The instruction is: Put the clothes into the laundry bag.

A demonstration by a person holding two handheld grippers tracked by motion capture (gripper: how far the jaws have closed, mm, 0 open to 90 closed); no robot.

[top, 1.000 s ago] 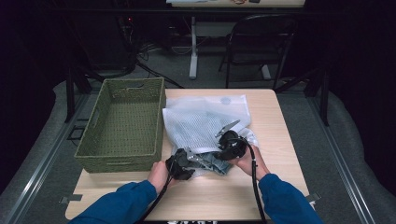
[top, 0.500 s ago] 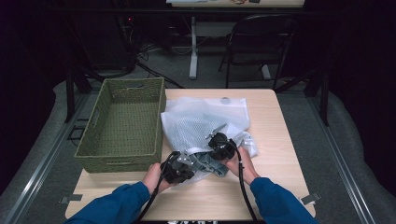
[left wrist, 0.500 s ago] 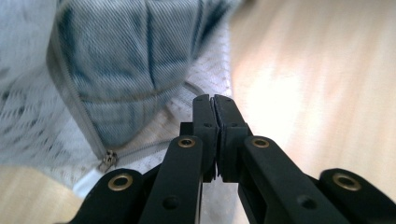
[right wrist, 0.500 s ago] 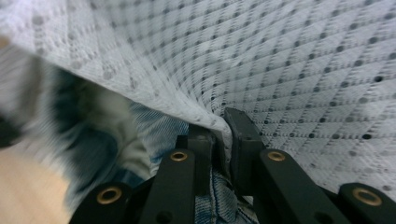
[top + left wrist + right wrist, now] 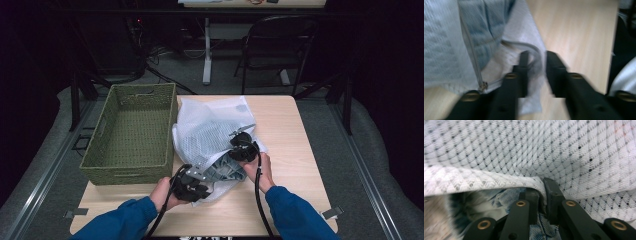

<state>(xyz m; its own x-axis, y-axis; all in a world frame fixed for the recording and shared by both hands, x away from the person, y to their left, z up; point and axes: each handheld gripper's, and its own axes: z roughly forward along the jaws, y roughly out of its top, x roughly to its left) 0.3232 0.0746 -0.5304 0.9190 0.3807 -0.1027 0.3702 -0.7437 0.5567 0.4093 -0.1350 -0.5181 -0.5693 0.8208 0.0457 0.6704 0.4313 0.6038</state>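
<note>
White mesh laundry bag (image 5: 212, 127) with blue denim garment (image 5: 226, 170) at its mouth, lying centre frame in the high view on light wooden table (image 5: 300, 150). Right gripper (image 5: 243, 148) clamped on bag's upper rim (image 5: 536, 181), denim showing underneath (image 5: 506, 195). Left gripper (image 5: 192, 184) at lower centre, jaws just opened and standing a little apart around bag's grey edge cord (image 5: 534, 48) without pressing it. Green woven rectangular basket (image 5: 131, 132) just beside bag, left of centre. Black folding chair (image 5: 280, 45) beyond table, upper centre.
</note>
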